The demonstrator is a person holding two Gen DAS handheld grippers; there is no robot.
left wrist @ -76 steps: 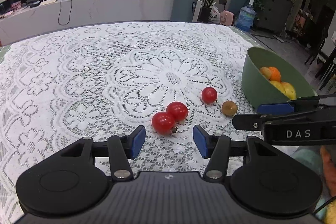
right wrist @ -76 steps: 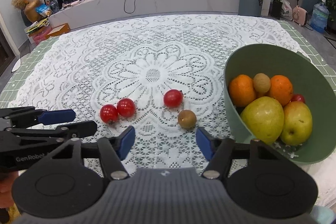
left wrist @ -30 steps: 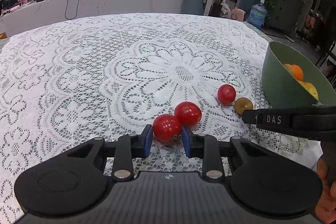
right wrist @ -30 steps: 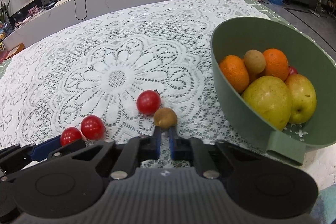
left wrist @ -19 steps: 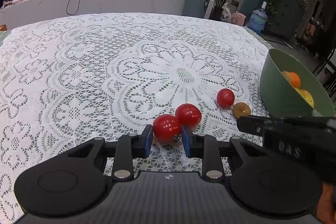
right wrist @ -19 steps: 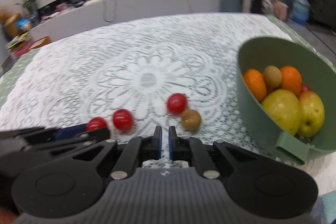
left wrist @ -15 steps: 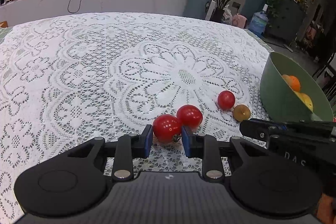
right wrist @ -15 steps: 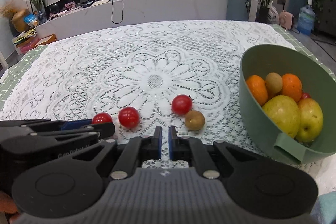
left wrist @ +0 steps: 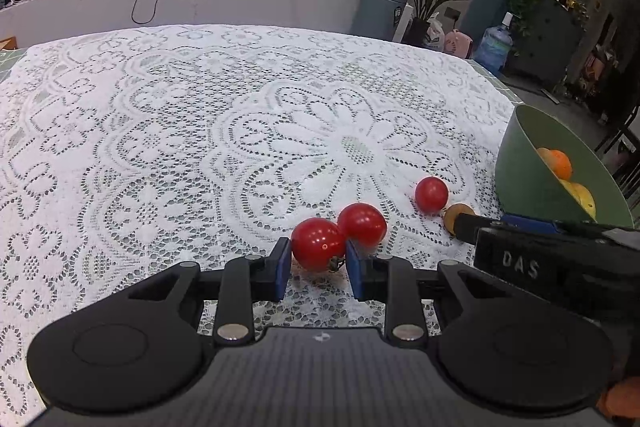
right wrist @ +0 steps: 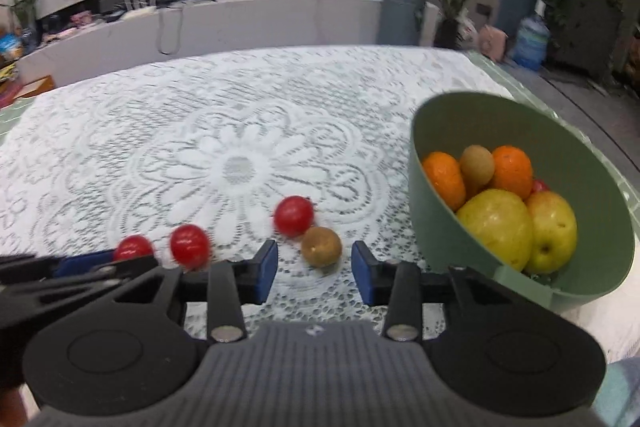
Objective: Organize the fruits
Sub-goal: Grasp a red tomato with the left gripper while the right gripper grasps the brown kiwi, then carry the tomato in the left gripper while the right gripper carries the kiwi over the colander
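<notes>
Two hand-held grippers were tilted down toward the lace tablecloth (left wrist: 168, 131), side by side near its front edge. The left gripper (left wrist: 316, 269) had its blue pads clamped on a red tomato (left wrist: 318, 244), one pad against each flank; the tomato sat on the cloth, touching a second tomato (left wrist: 363, 225) just behind it to the right. The right gripper (right wrist: 314, 269) had just been opening: its pads stood apart, and the small brown kiwi (right wrist: 321, 246) lay just ahead of the gap on the cloth, neither pad touching it. In the left wrist view the right gripper's finger (left wrist: 466, 225) covered part of that kiwi. A third tomato (right wrist: 293, 215) rested against the kiwi's far left side. Right of the kiwi, near but apart, stood the green bowl (right wrist: 448, 119), holding two oranges, another kiwi, a yellow pear and a yellow-red apple. A fingertip (left wrist: 618, 401) of the person showed at the lower right corner of the left wrist view. The right wrist view was motion-blurred.
</notes>
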